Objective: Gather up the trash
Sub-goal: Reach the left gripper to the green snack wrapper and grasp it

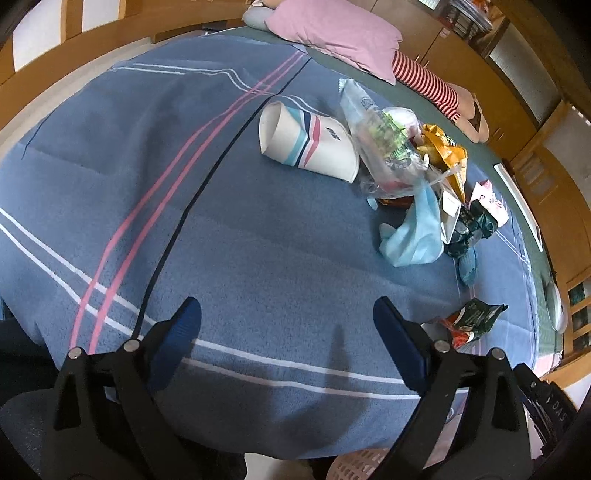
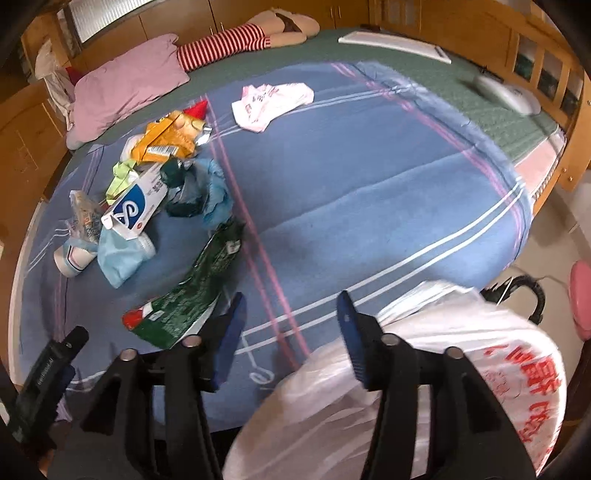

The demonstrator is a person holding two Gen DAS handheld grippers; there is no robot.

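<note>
The blanket (image 1: 258, 240) is blue with pink, white and dark stripes. The pillow (image 1: 332, 33) far on the bed is pink. The paper cup (image 1: 314, 144) is white with teal, navy and red bands. The near wrapper (image 2: 192, 291) is dark green with red. The bag (image 2: 424, 369) at right is white with red print.

Left gripper (image 1: 286, 325): black plastic frame, angular arms forked in V shape, round silver pivot pins set at joints. Fingers (image 1: 179, 341) faced with blue ribbed pads. White lettering seen on black part at lower right edge, only partly legible.

Right gripper (image 2: 291, 325): same black frame, silver pins, blue ribbed fingers (image 2: 354, 338). No sleeve or hand shown in either view.
</note>
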